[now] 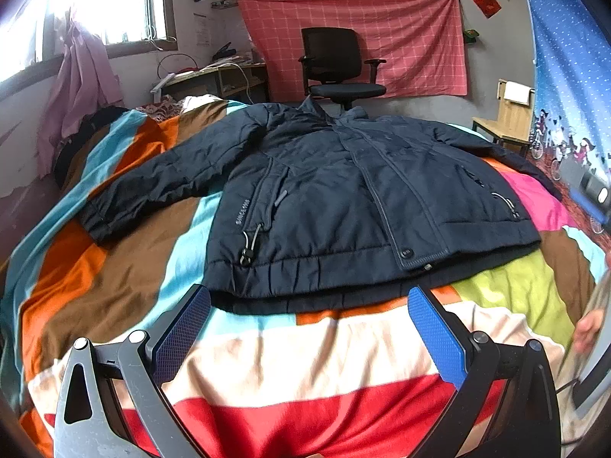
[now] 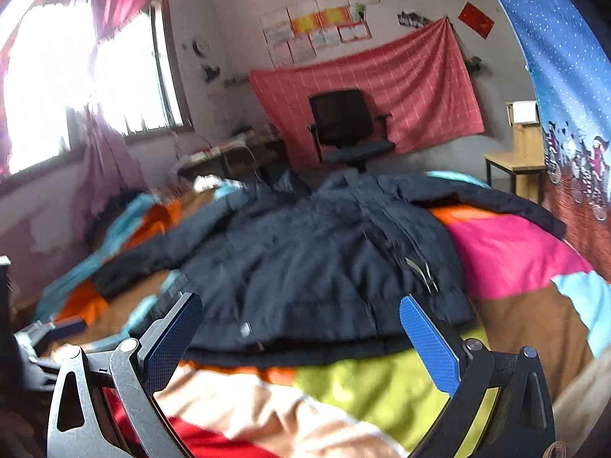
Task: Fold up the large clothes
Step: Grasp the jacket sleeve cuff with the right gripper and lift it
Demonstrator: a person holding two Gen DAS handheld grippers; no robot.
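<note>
**Jacket flat, nothing gripped**

Your navy jacket (image 1: 343, 198) lies spread on the striped quilt (image 1: 305, 351), hem at 12 o'clock. Left gripper (image 1: 309, 328) and right gripper (image 2: 301, 336) gape wide, empty. Puffy padding may slip a shallow pinch.

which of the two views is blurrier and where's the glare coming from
Right wrist view is blurrier: the jacket and bedspread smear with motion, though the right claw stays crisp. Left wrist view is sharp, stitching on the jacket readable beyond the left claw. Glare comes from the window at upper left, blown out white in both views. Fisheye bends both edges.
</note>
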